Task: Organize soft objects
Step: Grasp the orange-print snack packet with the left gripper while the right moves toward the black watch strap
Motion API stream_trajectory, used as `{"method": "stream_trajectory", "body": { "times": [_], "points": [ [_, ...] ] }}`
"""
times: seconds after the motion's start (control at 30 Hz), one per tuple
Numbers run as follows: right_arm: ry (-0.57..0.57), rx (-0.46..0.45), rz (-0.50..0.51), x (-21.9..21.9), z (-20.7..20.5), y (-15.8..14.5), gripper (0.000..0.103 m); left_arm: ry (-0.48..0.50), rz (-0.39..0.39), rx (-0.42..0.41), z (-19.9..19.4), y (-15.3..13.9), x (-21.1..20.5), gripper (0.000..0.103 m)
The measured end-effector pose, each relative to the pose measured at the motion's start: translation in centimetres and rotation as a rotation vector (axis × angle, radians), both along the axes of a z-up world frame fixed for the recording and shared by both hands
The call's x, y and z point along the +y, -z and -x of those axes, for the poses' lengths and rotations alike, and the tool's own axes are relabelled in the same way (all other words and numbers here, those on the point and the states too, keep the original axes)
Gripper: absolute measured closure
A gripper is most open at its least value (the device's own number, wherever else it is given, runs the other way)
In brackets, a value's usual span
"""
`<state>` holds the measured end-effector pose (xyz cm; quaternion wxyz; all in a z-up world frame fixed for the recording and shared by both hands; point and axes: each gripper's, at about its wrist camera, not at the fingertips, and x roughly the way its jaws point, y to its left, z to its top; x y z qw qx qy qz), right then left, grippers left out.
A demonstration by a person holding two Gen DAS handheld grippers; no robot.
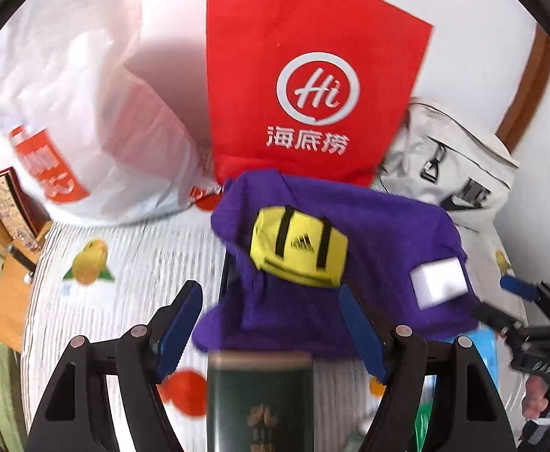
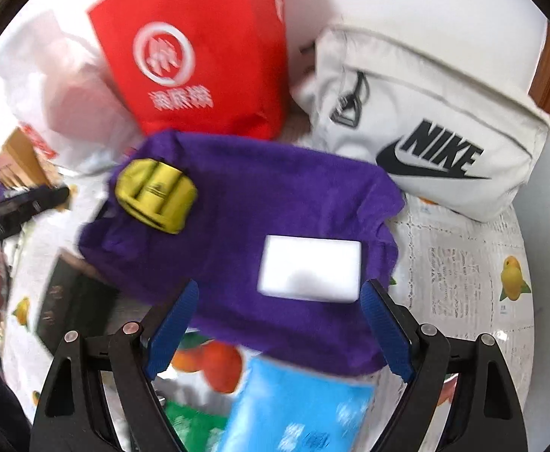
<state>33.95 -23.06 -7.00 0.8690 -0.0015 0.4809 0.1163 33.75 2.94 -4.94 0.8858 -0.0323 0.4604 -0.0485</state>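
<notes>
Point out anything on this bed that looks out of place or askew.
The purple cloth lies rumpled, not folded, draped over the corner of a dark box. A small yellow bag and a white sponge block sit on top of it. Both grippers, left and right, are open and hold nothing.

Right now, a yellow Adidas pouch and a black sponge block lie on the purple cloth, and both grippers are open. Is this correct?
Not quite: the sponge block is white, not black, as the right wrist view shows plainly. The rest holds: it and the yellow Adidas pouch lie on the purple cloth, and the left gripper and right gripper are both open.
</notes>
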Motion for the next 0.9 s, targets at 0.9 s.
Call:
{"method": "stream_trajectory", "body": {
  "times": [0.9],
  "points": [
    [0.017, -0.112, -0.101, -0.6, 21.4, -1.2, 0.016, 0.01, 0.056, 0.053, 22.5, 5.9, -0.2, 0.029]
  ]
}}
